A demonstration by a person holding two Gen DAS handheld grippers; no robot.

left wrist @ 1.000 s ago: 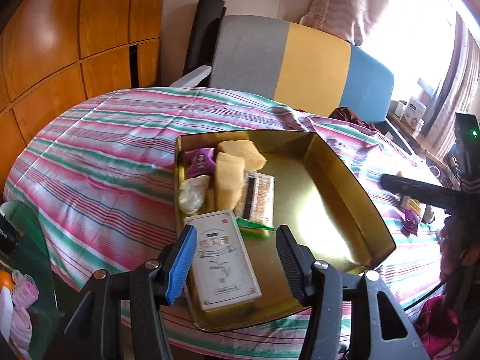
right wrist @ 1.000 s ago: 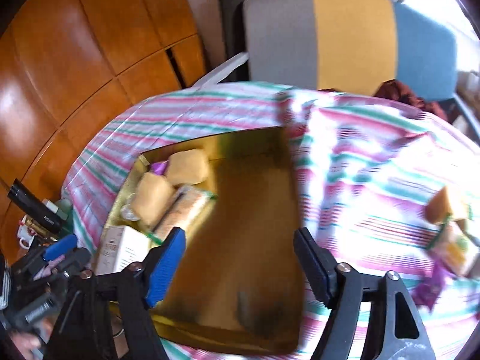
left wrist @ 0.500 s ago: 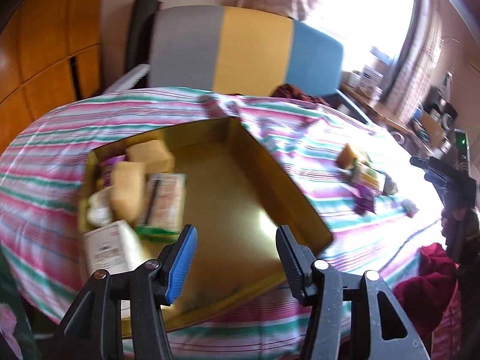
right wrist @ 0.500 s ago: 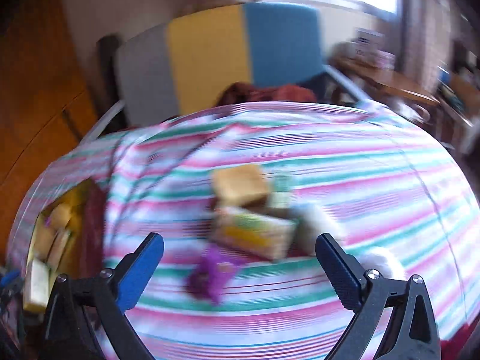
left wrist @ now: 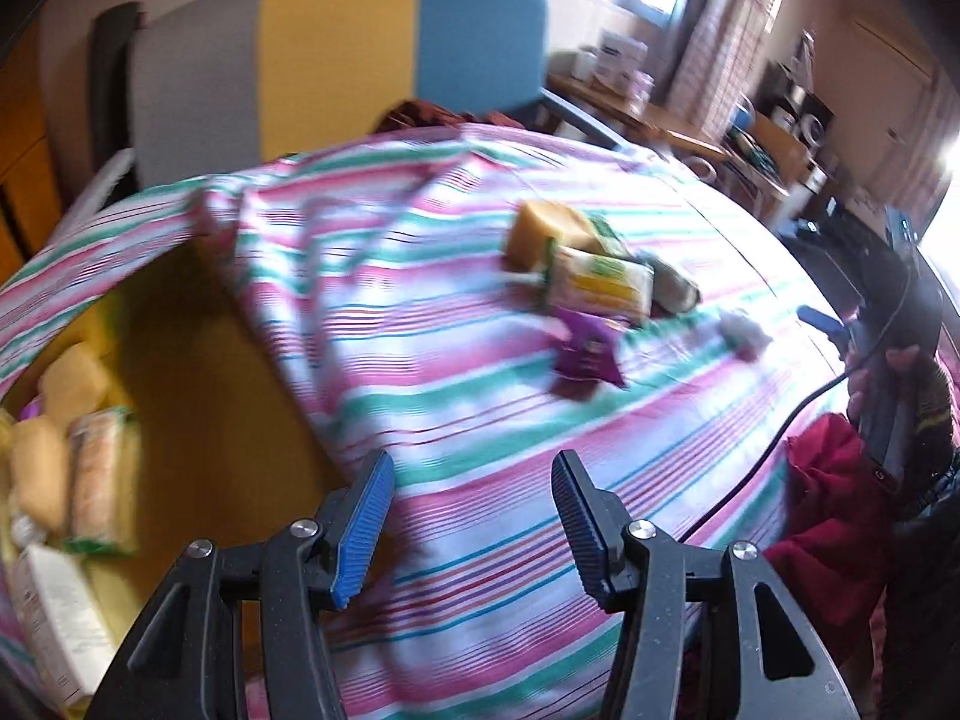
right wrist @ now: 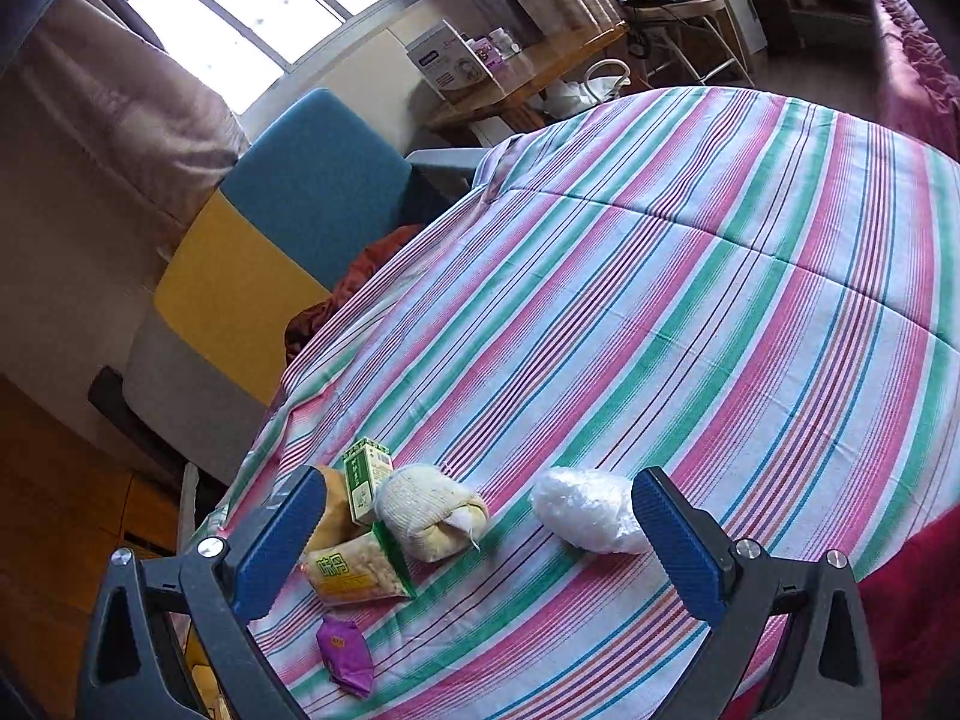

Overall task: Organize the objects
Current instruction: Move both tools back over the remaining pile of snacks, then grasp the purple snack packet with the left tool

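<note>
Matt striped cotton tablecloth [right wrist: 690,312]; glossy gold metal tray [left wrist: 198,396]; crinkly clear plastic bag [right wrist: 585,510]; shiny purple foil wrapper [right wrist: 345,651]; ribbed blue rubber pads [right wrist: 678,546].

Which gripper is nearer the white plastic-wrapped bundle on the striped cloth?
Right. The right gripper hovers open just short of the white plastic-wrapped bundle, which lies by its right finger. The left gripper sits far back, near the gold tray.

gold tray [left wrist: 198,396]: blurred, left edge cut off | white box [left wrist: 54,618]: print unreadable
</note>
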